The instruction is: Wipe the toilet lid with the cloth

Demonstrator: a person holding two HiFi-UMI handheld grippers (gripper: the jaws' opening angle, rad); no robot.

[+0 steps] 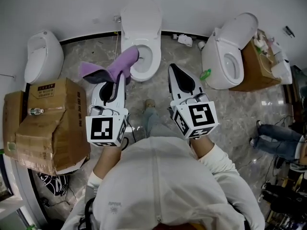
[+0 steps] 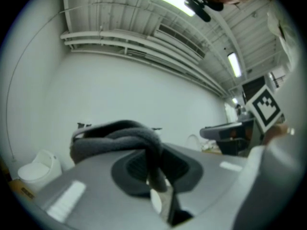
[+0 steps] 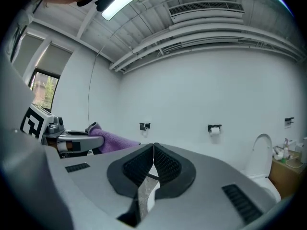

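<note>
The white toilet stands at the far wall with its lid raised against the wall. My left gripper is shut on a purple cloth, which hangs in folds out in front of the bowl's left rim. In the left gripper view the cloth looks grey, pinched between the jaws of the left gripper. My right gripper is shut and empty, level with the bowl's right side. The right gripper view shows the right gripper with its jaws together, and the cloth at the left.
Cardboard boxes are stacked at the left below a white urinal. A second toilet and a brown box stand at the right. Another person's legs are at the right edge. Paper holders hang on the wall.
</note>
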